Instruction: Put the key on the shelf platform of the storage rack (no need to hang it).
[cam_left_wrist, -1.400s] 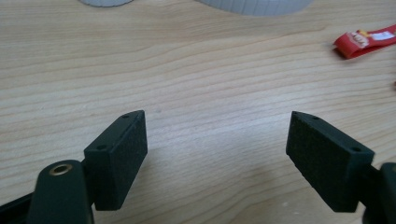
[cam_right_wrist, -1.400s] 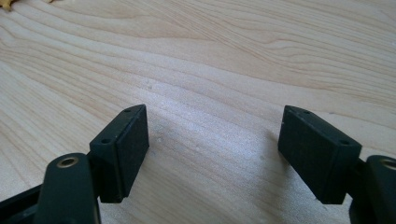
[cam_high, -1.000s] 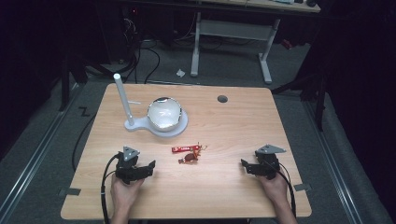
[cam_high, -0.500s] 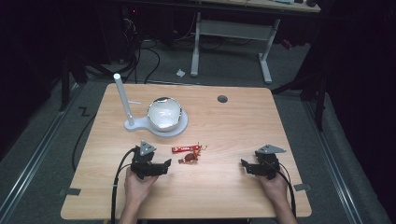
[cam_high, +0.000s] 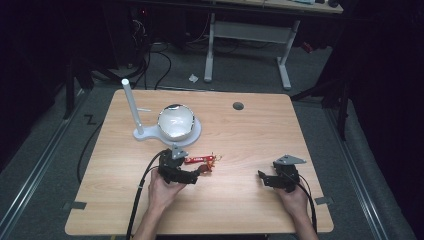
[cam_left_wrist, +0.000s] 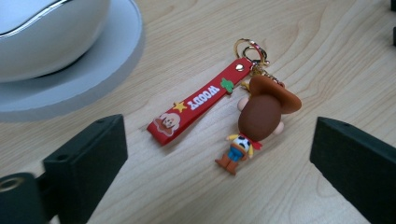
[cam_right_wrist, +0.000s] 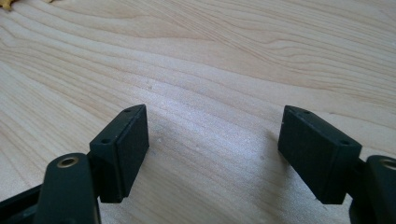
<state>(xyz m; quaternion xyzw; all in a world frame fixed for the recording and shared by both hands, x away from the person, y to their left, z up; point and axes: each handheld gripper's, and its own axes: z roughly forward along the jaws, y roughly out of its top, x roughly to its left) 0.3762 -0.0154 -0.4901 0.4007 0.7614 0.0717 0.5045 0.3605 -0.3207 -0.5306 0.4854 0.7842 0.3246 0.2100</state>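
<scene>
keychain (cam_left_wrist: 224, 107) lying flat on the tabletop (cam_high: 240, 135), just in front of the left gripper (cam_high: 196, 172): red strap (cam_left_wrist: 198, 102) lettered "woody", gold ring (cam_left_wrist: 251, 50) at its far end, small cowboy figure (cam_left_wrist: 254, 123) face down beside the strap, brown hat toward the ring. framed between the two black jaws in the left gripper view, touched by neither. left gripper wide, jaws just been opening, nothing pressed between the pads. right gripper (cam_high: 265, 179) well apart on the right of the tabletop, jaws wide over bare wood, holding nothing. white bowl (cam_high: 175, 121) upright on a round white base (cam_high: 196, 134) just behind the keychain, near but not touching; inside bright and glossy, contents not to be told from the high view. white post (cam_high: 131, 105) rising upright from the same base at its left.
</scene>
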